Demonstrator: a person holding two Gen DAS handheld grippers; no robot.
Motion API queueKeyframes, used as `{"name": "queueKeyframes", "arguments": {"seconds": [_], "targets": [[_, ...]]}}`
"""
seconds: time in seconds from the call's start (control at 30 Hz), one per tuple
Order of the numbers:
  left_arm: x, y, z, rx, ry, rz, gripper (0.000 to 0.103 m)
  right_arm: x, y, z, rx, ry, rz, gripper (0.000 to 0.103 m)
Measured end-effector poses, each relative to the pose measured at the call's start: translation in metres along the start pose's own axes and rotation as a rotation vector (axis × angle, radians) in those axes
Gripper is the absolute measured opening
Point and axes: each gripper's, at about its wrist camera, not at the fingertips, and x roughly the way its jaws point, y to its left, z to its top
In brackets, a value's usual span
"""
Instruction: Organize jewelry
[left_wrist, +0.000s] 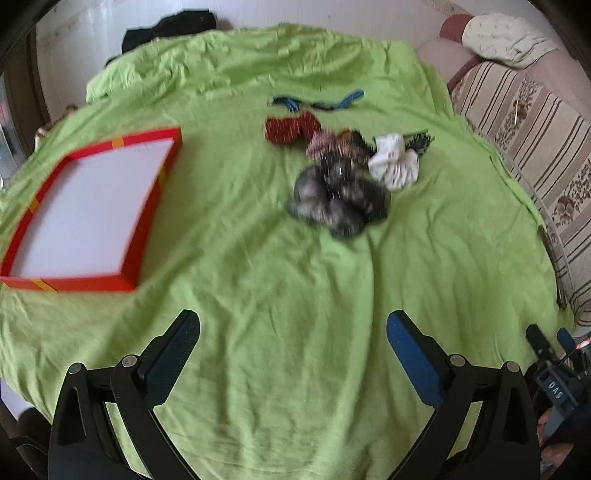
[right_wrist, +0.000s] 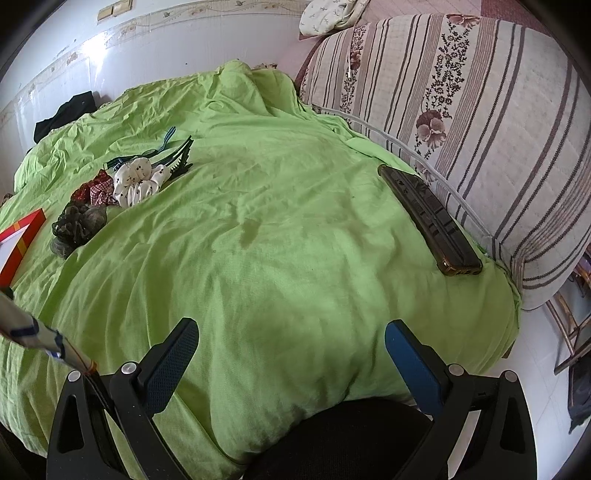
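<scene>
Scrunchies (left_wrist: 343, 184) heaped mid-bed on green sheet (left_wrist: 258, 295); red tray (left_wrist: 147, 206) apart at left. Left hand-held gripper (left_wrist: 293, 334) and right hand-held gripper (right_wrist: 291, 341): jaws wide apart, nothing between.

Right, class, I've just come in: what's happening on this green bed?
A person holds a claw in each hand over a green bedsheet. Both the left claw and right claw are open and empty. A pile of scrunchies and hair clips lies untouched beside an empty red box.
</scene>
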Motion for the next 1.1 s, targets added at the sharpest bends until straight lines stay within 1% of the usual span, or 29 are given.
{"name": "queueKeyframes", "arguments": {"seconds": [0.1,0.3,0.47,0.57,0.73,0.9,1.03,1.1], "targets": [[-0.016,0.009,0.005,-0.001,-0.041,0.025,0.101,0.001,0.002,0.001,-0.009,0.002,-0.003,0.103],[-0.043,0.035,0.007,-0.02,-0.095,0.091,0.101,0.001,0.004,0.001,-0.014,-0.005,0.011,0.102],[-0.044,0.042,0.007,-0.055,-0.086,0.076,0.101,-0.002,0.008,-0.001,-0.036,-0.015,0.006,0.102],[-0.044,0.038,0.004,-0.044,-0.078,0.066,0.101,-0.003,0.008,-0.002,-0.037,-0.02,0.005,0.102],[-0.048,0.035,0.004,-0.039,-0.088,0.071,0.101,-0.005,0.007,0.0,-0.036,-0.026,0.014,0.1],[-0.049,0.036,0.003,-0.046,-0.093,0.072,0.101,-0.013,0.006,0.005,-0.017,-0.023,0.063,0.096],[-0.042,0.032,0.003,-0.041,-0.078,0.058,0.101,-0.019,0.012,0.022,-0.016,-0.047,0.13,0.096],[-0.036,0.031,0.007,-0.036,-0.054,0.054,0.101,-0.016,0.022,0.035,-0.03,-0.049,0.173,0.096]]}}
